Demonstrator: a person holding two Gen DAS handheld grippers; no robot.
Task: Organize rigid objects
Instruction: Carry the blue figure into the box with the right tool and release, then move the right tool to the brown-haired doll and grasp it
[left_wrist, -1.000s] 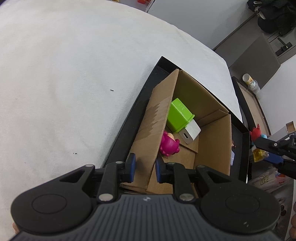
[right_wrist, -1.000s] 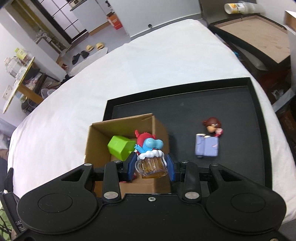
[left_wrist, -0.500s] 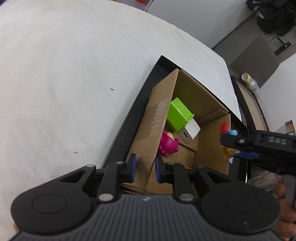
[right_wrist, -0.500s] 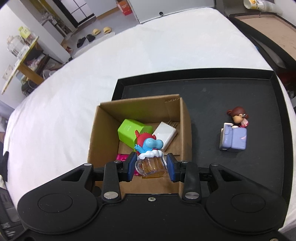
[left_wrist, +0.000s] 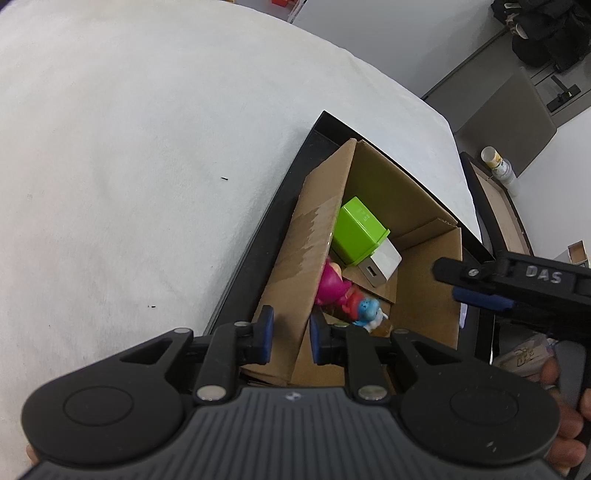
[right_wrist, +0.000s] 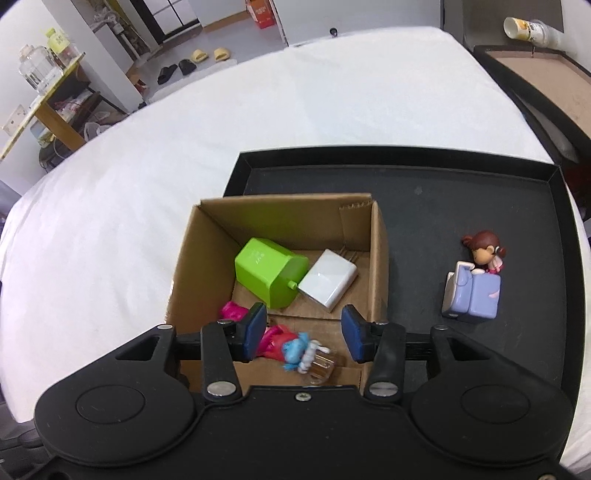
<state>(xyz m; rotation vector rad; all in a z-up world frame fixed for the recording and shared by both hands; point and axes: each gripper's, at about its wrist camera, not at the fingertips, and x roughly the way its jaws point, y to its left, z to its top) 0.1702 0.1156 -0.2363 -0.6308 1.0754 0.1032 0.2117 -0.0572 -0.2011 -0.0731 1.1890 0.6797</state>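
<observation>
Your left claw (left_wrist: 288, 334) pinches the cardboard box (right_wrist: 284, 218) wall; your right claw (right_wrist: 303, 334), just opening, hangs empty over the black tray (right_wrist: 461, 195) on the white worktop (right_wrist: 184, 147).

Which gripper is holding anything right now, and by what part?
Left gripper clamps the cardboard box by its side wall. Right gripper, jaws just opened, holds nothing.

The brown cardboard box (right_wrist: 379, 258) looks like rough, dull paper, with one torn patch on its wall. The bright green plastic block (right_wrist: 271, 271) is smooth and a bit shiny. The white plastic charger (right_wrist: 328, 283) is smooth too. The black tray (right_wrist: 480, 206) looks dull, not shiny. The white cloth (right_wrist: 184, 155) under it looks soft and a little fuzzy. The little blue and red toy with a clear mug (right_wrist: 308, 356) looks like shiny plastic.
</observation>
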